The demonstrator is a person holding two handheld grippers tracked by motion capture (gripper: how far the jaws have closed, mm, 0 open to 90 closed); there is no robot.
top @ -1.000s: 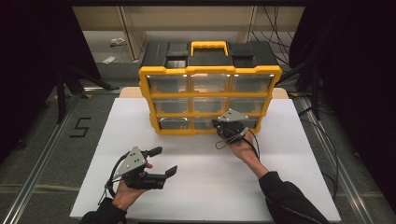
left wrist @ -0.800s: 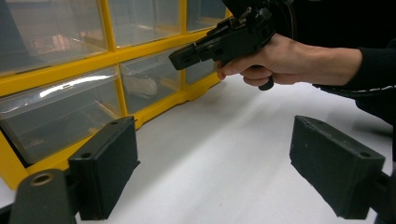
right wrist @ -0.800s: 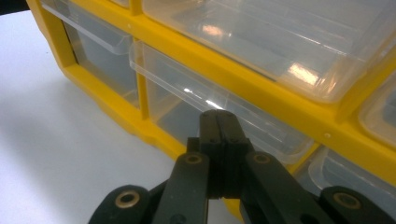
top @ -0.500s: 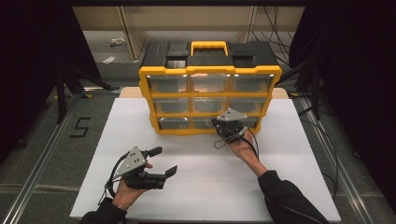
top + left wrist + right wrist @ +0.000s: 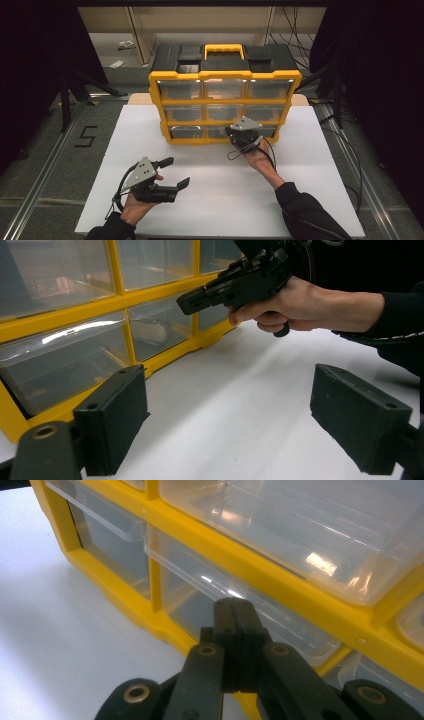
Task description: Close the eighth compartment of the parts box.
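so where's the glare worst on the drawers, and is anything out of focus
Right gripper view: bright glints on the clear drawer fronts, the worst glare; the right gripper, jaws closed, looks sharp. Left gripper view: a white streak on the nearest drawer, and the left gripper pads look slightly soft. High view: the organizer is evenly lit, with dark surroundings.

A white tabletop point(image 5: 310, 200) sat on grey carpeted floor point(image 5: 45, 165), a black "5" point(image 5: 86, 136) marked at its left. Dark curtains point(image 5: 30, 60) flanked both sides; cables point(image 5: 295, 20) trailed behind, and metal rails point(image 5: 42, 177) ran alongside.
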